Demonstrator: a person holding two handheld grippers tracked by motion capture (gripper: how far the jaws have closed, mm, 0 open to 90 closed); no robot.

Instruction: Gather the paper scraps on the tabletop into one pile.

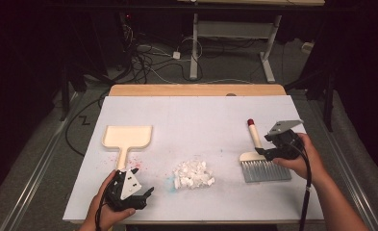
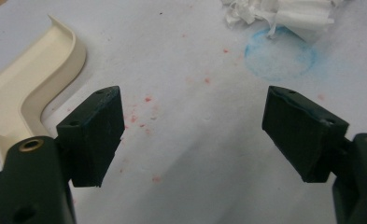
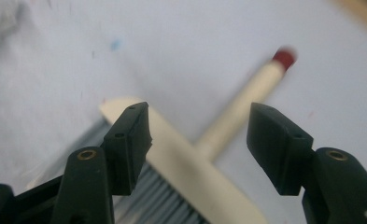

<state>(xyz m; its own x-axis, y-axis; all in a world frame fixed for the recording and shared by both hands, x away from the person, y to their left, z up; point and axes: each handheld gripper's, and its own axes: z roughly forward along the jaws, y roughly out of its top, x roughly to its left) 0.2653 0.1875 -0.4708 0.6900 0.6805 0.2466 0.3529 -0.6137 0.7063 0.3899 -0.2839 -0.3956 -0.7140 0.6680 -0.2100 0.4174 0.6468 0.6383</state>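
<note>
High view: a person's two forearms come in from the bottom edge over a white-covered table [image 1: 196, 108], each hand holding a black two-jaw gripper. On the person's left, the left gripper [image 1: 148, 193] sits near the table's front edge, just beside the end of the handle of a cream dustpan [image 1: 127, 137], whose tray lies farther back. Between the hands lies a small pile of white paper scraps [image 1: 193, 173], with faint red and blue stains on the surface around it. On the right, the right gripper [image 1: 262, 151] is poised over a hand brush [image 1: 264, 169] with a cream back, grey bristles and a red-tipped handle pointing away from the person. Left gripper view: the jaws stand wide apart over bare, speckled table, nothing between them, dustpan to one side. Right gripper view: the jaws are parted above the brush where handle meets back, not pressing on it; the brush lies flat on the table.
</note>
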